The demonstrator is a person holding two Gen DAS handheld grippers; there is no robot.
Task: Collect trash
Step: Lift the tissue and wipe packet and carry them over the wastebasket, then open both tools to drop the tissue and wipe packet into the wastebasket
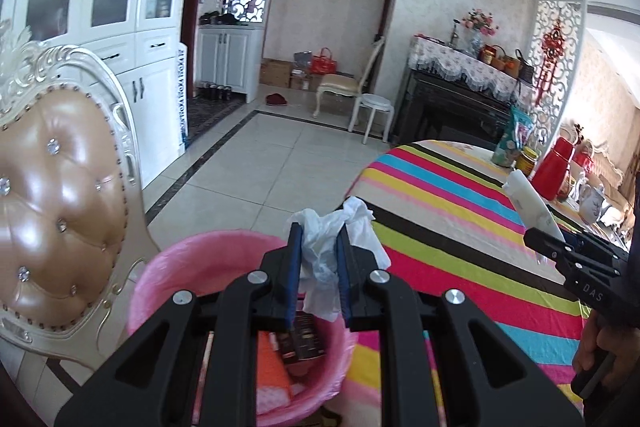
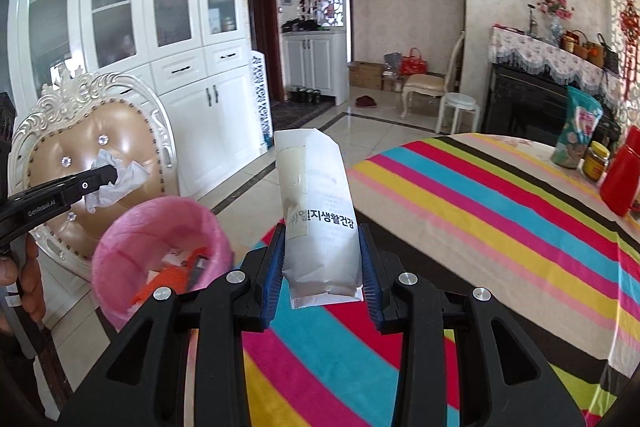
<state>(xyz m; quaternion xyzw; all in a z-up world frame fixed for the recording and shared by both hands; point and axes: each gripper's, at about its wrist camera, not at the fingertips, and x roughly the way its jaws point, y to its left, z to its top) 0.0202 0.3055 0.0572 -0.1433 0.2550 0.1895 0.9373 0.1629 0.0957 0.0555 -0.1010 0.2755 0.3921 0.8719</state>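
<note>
Left tool clamps 1 tissue | right tool clamps 1 tube | 1 bin

The bin stands on the floor between the chair, to its left, and the tabletop, to its right; a jar sits at the tabletop's far edge.
</note>
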